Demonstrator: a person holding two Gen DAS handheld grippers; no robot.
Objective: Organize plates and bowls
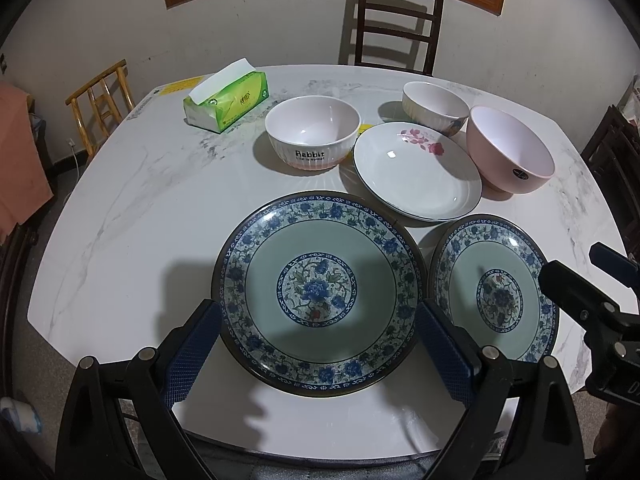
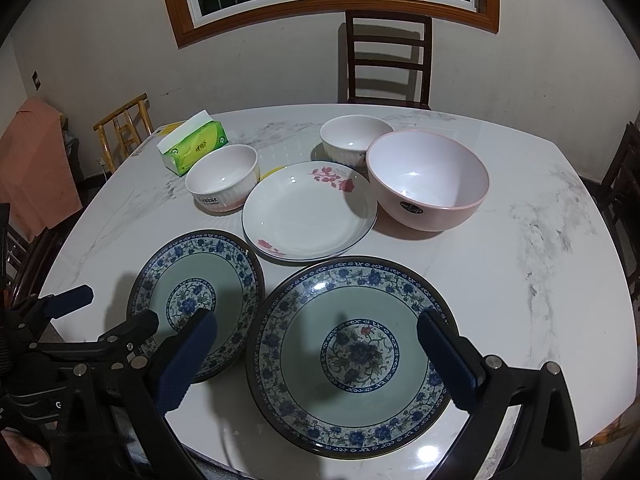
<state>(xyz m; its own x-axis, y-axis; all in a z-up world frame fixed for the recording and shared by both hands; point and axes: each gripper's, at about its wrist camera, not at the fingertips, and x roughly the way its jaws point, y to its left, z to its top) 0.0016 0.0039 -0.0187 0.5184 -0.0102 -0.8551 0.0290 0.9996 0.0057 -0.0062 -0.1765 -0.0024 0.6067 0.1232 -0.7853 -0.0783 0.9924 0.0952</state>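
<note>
Two blue floral plates lie at the table's front edge: the left one [image 1: 316, 292] [image 2: 196, 300] and the right one [image 1: 496, 288] [image 2: 352, 356]. Behind them are a white rose plate [image 1: 416, 172] [image 2: 308, 212], a white "Rabbit" bowl [image 1: 312, 136] [image 2: 222, 180], a second white ribbed bowl [image 1: 434, 106] [image 2: 352, 138] and a pink bowl [image 1: 510, 156] [image 2: 428, 184]. My left gripper [image 1: 320, 356] [image 2: 108, 312] is open and empty above the left plate. My right gripper [image 2: 320, 360] [image 1: 576, 272] is open and empty above the right plate.
A green tissue pack [image 1: 226, 98] [image 2: 196, 146] lies at the back left of the white marble table [image 1: 132, 248] [image 2: 540, 260]. A dark chair [image 1: 396, 24] [image 2: 388, 56] stands behind the table, a bamboo chair [image 1: 100, 100] at the left.
</note>
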